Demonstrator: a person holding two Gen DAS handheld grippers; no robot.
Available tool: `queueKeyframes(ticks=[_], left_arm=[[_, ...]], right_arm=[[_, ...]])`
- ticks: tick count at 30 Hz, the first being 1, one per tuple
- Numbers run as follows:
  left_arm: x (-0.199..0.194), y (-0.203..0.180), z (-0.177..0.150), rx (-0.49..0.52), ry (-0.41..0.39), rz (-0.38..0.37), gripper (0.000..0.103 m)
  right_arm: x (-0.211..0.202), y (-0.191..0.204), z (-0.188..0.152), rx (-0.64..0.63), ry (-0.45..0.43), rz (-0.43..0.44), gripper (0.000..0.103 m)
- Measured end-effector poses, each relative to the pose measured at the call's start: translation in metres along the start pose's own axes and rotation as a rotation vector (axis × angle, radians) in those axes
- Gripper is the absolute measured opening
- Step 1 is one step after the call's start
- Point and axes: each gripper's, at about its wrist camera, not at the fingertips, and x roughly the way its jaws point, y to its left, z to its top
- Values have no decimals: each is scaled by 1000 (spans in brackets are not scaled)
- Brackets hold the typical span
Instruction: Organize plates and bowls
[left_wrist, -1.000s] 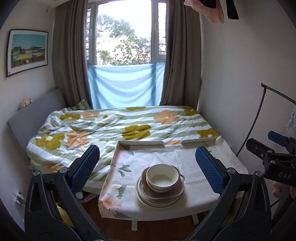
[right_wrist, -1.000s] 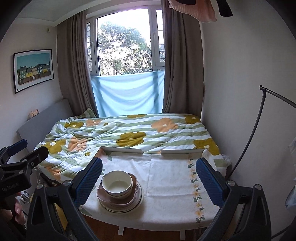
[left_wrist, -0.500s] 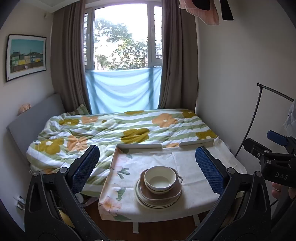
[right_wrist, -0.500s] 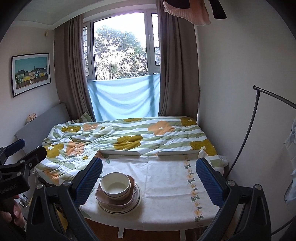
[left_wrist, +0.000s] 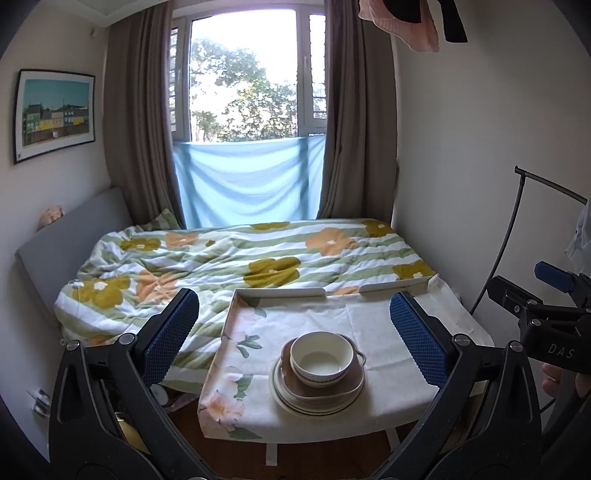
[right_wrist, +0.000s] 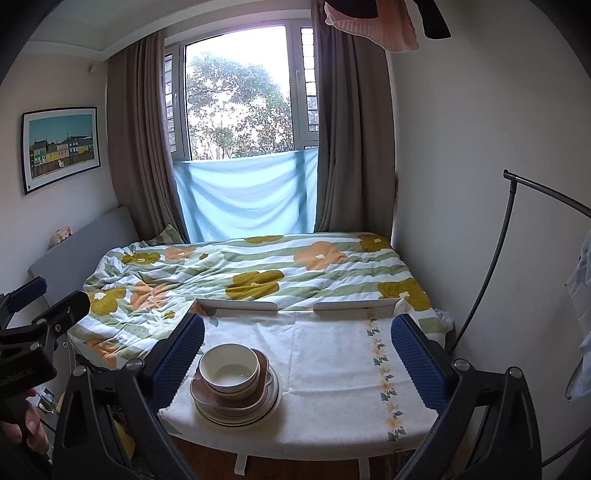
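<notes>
A cream bowl (left_wrist: 319, 357) sits on a brown dish (left_wrist: 334, 387) atop stacked cream plates (left_wrist: 291, 397), all on a small table with a floral cloth (left_wrist: 373, 325). The same stack shows in the right wrist view: bowl (right_wrist: 229, 366), brown dish (right_wrist: 225, 404), plates (right_wrist: 271, 400). My left gripper (left_wrist: 294, 334) is open and empty, held back from the table, above the stack. My right gripper (right_wrist: 298, 354) is open and empty, with the stack by its left finger (right_wrist: 179, 356). Each gripper shows at the edge of the other's view.
A bed with a flowered quilt (left_wrist: 236, 262) lies behind the table. White rails (right_wrist: 236, 305) edge the table's far side. A black curved stand (right_wrist: 506, 236) rises at the right by the wall. Wood floor (left_wrist: 325, 458) lies under the table.
Both grippers have pulled back and risen a little; the table and stack sit lower and smaller in both views. The stack has not moved. Both stay open.
</notes>
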Motion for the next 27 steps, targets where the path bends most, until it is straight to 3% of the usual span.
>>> queueKeyframes(ticks=[27], left_arm=[[4, 2, -2, 3, 16, 15, 103]], right_arm=[[1, -1, -4, -2, 17, -5, 101]])
